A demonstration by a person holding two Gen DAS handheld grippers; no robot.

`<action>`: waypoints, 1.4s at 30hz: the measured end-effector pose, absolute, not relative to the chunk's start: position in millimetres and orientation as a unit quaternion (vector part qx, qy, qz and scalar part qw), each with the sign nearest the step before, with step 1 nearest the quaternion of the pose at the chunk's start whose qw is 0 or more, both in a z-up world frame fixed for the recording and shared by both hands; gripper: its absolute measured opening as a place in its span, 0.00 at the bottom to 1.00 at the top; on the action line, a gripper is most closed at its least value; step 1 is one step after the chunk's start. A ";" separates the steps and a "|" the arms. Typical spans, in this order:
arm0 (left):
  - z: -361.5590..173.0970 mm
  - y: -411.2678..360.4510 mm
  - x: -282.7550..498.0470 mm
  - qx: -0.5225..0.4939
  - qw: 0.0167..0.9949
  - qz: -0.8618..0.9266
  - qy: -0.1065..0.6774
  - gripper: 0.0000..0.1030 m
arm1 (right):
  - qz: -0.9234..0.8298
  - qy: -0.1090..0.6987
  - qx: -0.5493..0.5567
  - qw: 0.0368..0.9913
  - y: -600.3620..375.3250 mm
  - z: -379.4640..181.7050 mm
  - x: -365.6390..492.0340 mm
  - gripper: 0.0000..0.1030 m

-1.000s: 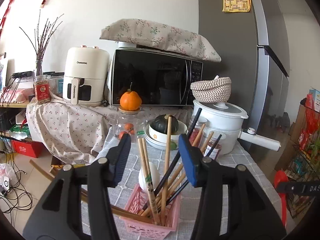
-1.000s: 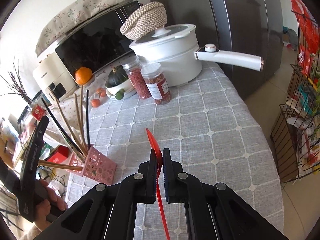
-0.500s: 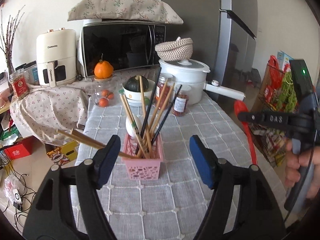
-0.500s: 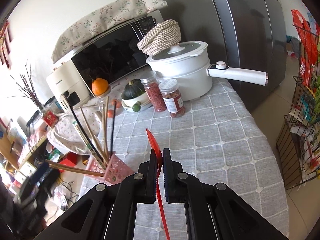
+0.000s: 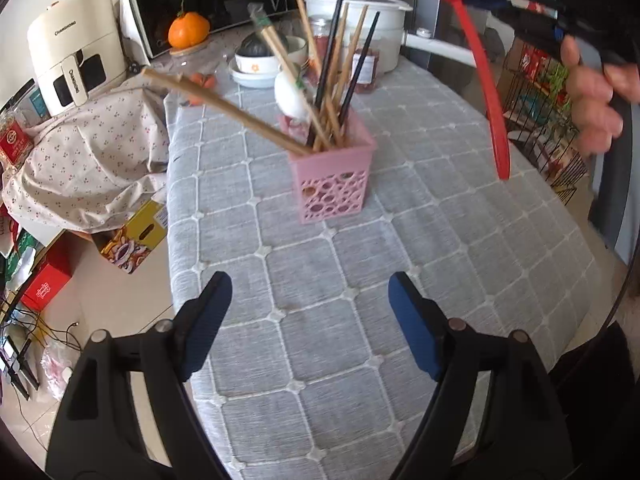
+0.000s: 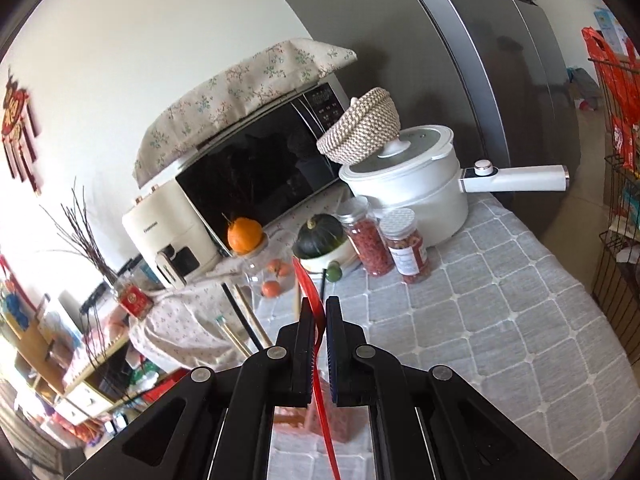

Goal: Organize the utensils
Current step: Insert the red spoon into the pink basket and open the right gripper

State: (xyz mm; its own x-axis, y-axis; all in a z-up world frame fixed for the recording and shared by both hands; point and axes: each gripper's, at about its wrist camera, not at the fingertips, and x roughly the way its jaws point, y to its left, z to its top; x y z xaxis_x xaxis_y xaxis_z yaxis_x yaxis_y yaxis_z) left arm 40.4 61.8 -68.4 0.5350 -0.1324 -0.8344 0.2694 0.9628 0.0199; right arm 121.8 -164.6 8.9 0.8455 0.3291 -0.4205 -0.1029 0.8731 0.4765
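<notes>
A pink perforated utensil basket (image 5: 331, 178) stands on the grey checked tablecloth (image 5: 420, 240), holding several wooden and black chopsticks (image 5: 332, 64) and a white spoon (image 5: 289, 94). My left gripper (image 5: 310, 312) is open and empty, low over the cloth, in front of the basket. My right gripper (image 6: 319, 312) is shut on a long red spoon (image 6: 310, 296); in the left wrist view that spoon (image 5: 486, 76) hangs handle-down, above and to the right of the basket. In the right wrist view the basket (image 6: 340, 420) lies just below the jaws.
A white pot with a long handle (image 6: 416, 192), two spice jars (image 6: 408, 246), a bowl with a green squash (image 6: 320, 236), a microwave (image 6: 260, 176) and an air fryer (image 5: 72, 48) stand at the table's back. A wire rack (image 5: 544, 112) stands to the right. The table's left edge drops to floor clutter.
My left gripper has pulled back from the basket and tilted down. My right gripper has carried the red spoon up and over toward the basket.
</notes>
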 end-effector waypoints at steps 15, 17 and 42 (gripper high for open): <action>-92.6 93.2 29.8 0.123 0.848 -0.134 0.498 0.78 | 0.082 0.066 0.276 0.955 -112.0 -20.1 127.3 0.05; -95.3 96.9 31.3 0.119 0.844 -0.137 0.504 0.78 | 0.070 0.041 0.256 0.963 -104.9 -18.1 126.5 0.05; -82.5 98.7 46.4 0.062 0.865 -0.108 0.486 0.78 | 0.058 0.096 0.213 0.971 -92.6 -49.0 114.4 0.35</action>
State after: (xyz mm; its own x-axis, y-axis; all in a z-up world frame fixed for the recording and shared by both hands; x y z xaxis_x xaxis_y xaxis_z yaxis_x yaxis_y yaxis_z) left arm 46.4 98.7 -82.5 0.5043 -0.1263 -0.8542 0.2464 0.9692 0.0021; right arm 114.4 -92.6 -49.0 0.9747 0.1534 -0.1626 -0.0711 0.9025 0.4249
